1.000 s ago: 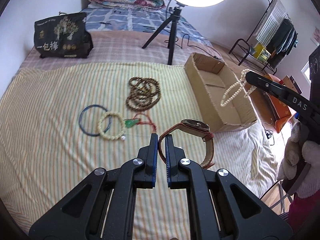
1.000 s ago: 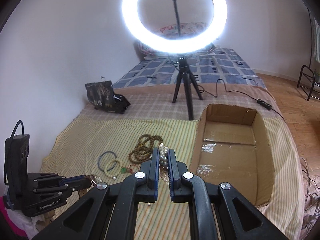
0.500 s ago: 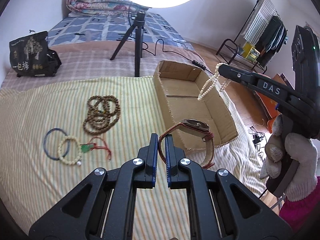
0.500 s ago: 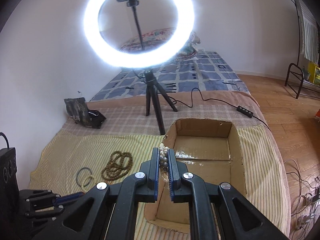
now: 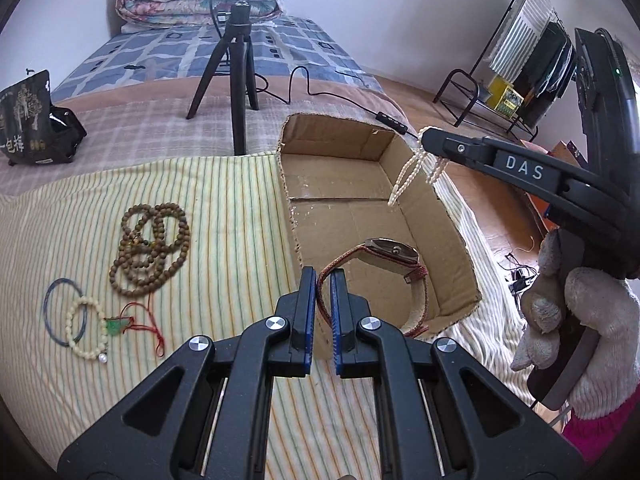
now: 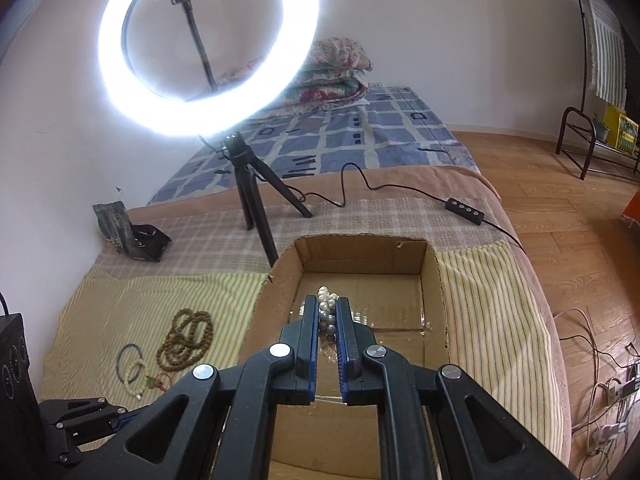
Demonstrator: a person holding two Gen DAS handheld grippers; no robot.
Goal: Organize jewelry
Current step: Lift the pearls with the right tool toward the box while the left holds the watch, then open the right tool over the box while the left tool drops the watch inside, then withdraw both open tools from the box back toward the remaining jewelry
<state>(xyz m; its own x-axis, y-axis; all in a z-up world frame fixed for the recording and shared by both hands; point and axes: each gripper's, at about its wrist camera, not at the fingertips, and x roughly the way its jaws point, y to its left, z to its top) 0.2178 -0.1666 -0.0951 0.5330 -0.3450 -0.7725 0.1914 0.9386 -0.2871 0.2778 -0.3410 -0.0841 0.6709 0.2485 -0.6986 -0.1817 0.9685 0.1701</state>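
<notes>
Striped bedding [image 5: 224, 200] under a ring light [image 6: 208, 48] is my workspace. From there I go to the tongs: my left gripper [image 5: 323, 292] is clenched on the strap of a wristwatch [image 5: 390, 252], which hangs above the near end of the cardboard box [image 5: 292, 216]. My right gripper [image 6: 328, 312] is pinched on a pearl strand [image 6: 327, 308]; its loops dangle over the box's far-right wall. I judge both pieces are held high so they clear the rim before release. Outward on the cloth, well apart from the box, lie brown prayer beads [image 5: 150, 248], a blue bangle [image 5: 60, 312], a cream bead bracelet [image 5: 86, 330] and a green pendant on red cord [image 5: 118, 325], not yet sorted. Beyond are a folded quilt [image 5: 192, 0] and a clothes rack [image 5: 520, 56].
</notes>
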